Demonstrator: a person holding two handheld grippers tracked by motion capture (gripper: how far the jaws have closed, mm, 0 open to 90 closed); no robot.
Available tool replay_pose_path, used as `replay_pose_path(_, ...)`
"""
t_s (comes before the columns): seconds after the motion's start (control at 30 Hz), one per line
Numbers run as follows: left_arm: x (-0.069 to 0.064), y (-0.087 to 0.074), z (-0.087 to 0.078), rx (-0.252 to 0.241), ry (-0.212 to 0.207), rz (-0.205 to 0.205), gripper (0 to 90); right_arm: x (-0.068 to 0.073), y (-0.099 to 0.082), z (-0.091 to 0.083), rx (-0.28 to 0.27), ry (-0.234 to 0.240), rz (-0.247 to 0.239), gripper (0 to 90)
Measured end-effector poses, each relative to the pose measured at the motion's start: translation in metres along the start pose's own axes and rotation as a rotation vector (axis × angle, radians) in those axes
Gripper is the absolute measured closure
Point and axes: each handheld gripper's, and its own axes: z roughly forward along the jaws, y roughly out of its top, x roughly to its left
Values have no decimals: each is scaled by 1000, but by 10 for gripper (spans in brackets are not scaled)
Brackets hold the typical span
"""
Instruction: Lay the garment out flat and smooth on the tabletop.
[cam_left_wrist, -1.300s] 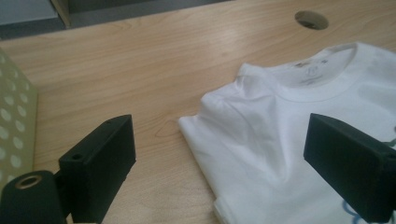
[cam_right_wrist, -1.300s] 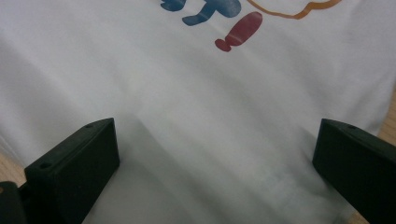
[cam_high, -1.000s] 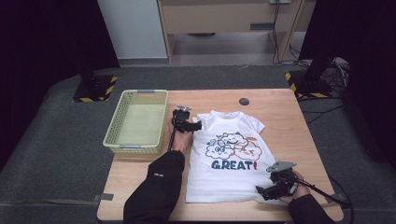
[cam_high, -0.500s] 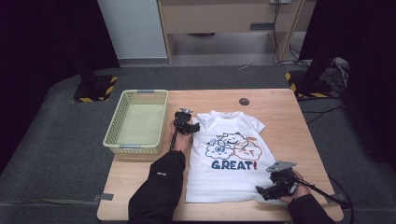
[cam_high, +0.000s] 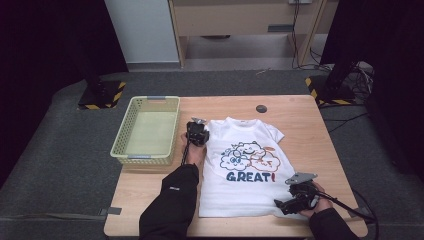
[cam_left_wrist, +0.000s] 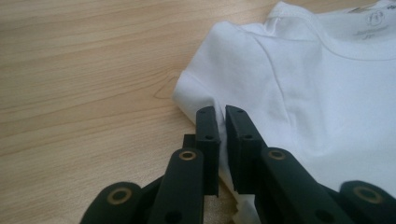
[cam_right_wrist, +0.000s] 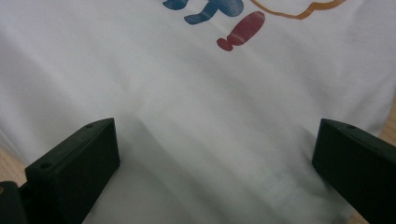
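From above, I see the white T-shirt (cam_high: 250, 170) flat on the table (cam_high: 300, 107). Left gripper (cam_left_wrist: 223, 116) has just closed, pinching its sleeve edge (thin hold, might slip). Right gripper (cam_right_wrist: 215, 163) gapes over the hem.

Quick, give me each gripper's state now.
Left gripper: just closed on the sleeve of the white printed cotton T-shirt.
Right gripper: open over the shirt's hem.

I see T-shirt (cam_high: 243, 165): white, blue-orange-red cartoon print, dark blue "GREAT" lettering | basket (cam_high: 123, 141): pale green | table (cam_high: 300, 125): light wood grain | my grippers' jaws: black
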Motion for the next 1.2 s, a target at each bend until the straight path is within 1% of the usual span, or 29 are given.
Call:
replay_pose_path(0.07, 0, -1, 0, -2, -3, -2, 861, 0, 0, 0, 0, 0, 0, 8)
replay_pose_path(0.17, 2, -1, -2, -2, -15, -20, 866, 0, 0, 0, 0, 1, -1, 8)
replay_pose_path(0.27, 2, 2, -9, -29, -49, -48, 867, 0, 0, 0, 0, 2, -2, 9)
replay_pose_path(0.37, -3, 10, -22, -75, -86, -39, 867, 0, 0, 0, 0, 3, -4, 9)
replay_pose_path(0.43, -10, 15, -31, -100, -111, -26, 867, 0, 0, 0, 0, 3, -4, 9)
replay_pose_path(0.5, -19, 20, -39, -114, -144, -4, 867, 0, 0, 0, 1, 3, -3, 9)
replay_pose_path(0.63, -43, 25, -50, -128, -195, 54, 866, 0, 0, 0, 0, 3, -4, 9)
replay_pose_path(0.73, -63, 26, -50, -121, -229, 96, 864, 0, 0, 0, 1, 3, -4, 9)
replay_pose_path(0.93, -93, 22, -40, -87, -267, 155, 861, 0, 0, 0, 0, 2, -5, 9)
replay_pose_path(1.07, -105, 18, -31, -57, -278, 178, 851, 0, 0, 0, -1, 2, -4, 9)
replay_pose_path(1.13, -109, 15, -27, -36, -295, 182, 833, 0, 0, 0, -1, 2, -4, 9)
replay_pose_path(1.2, -110, 13, -23, -17, -324, 180, 803, 0, 0, 0, -1, 2, -4, 9)
